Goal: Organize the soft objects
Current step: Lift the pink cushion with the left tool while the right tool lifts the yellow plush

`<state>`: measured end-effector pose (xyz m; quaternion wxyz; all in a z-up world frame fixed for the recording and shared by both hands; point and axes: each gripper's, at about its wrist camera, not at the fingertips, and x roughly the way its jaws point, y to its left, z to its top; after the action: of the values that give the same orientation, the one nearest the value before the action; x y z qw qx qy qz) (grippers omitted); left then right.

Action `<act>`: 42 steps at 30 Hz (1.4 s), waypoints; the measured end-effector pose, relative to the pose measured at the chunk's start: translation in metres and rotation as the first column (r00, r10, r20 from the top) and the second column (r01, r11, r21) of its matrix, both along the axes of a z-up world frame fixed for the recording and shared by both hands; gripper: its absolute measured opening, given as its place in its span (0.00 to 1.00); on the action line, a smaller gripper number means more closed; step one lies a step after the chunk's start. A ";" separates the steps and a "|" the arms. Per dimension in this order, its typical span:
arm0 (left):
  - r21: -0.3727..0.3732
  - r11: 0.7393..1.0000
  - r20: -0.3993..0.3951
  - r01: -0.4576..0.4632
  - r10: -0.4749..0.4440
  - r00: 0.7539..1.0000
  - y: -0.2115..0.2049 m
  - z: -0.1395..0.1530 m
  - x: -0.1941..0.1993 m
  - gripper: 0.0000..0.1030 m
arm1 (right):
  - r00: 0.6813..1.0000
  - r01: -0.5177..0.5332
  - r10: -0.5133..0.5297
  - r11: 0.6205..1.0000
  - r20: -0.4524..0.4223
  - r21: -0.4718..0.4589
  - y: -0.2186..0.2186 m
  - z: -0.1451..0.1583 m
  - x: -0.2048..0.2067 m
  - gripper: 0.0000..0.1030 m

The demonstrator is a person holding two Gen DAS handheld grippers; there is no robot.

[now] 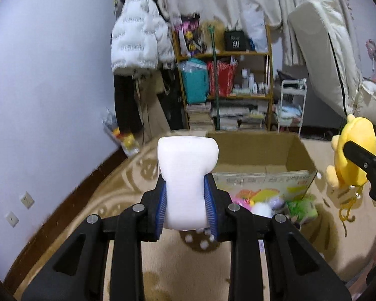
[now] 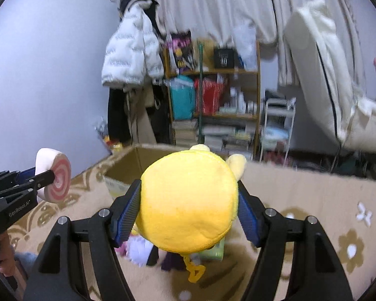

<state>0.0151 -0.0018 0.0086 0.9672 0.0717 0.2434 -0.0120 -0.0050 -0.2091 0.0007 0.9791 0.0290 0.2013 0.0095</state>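
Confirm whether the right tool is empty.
No: the right tool is shut on a round yellow plush toy, held above the open brown cardboard box.

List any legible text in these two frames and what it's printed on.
"GenRobot.AI": on the side of the left gripper, seen from the right wrist view.
"40": on the black box on the top shelf; the smaller line above it is too blurred to read.
Cardboard box print: blurred, unreadable.
Shelf items: too small to read.

"GenRobot.AI" on left gripper (image 2: 53,175), apparently "40" on black shelf box (image 1: 235,40)
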 end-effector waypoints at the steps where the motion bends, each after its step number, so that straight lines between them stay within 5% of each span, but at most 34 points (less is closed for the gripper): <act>1: 0.000 1.000 0.030 -0.008 0.008 1.000 -0.001 0.005 -0.002 0.26 | 1.000 -0.002 0.002 1.000 0.014 0.003 0.000 0.004 0.001 0.72; 8: -0.018 1.000 0.140 -0.012 0.014 0.990 -0.004 0.036 0.001 0.26 | 0.997 0.006 -0.005 1.000 0.082 -0.014 0.001 0.025 0.011 0.73; 21: -0.026 1.000 0.230 0.015 -0.009 0.973 -0.013 0.070 0.042 0.27 | 0.987 0.030 -0.031 1.000 0.160 0.008 -0.020 0.050 0.053 0.73; 42: -0.023 0.995 0.143 0.100 -0.095 0.985 -0.037 0.016 0.102 0.29 | 0.997 -0.015 0.009 0.997 0.081 0.082 -0.039 0.005 0.115 0.76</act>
<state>0.1172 -0.0391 0.0246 0.9812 0.0698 0.1702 -0.0577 0.1101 -0.2482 0.0054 0.9843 0.0676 0.1613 0.0248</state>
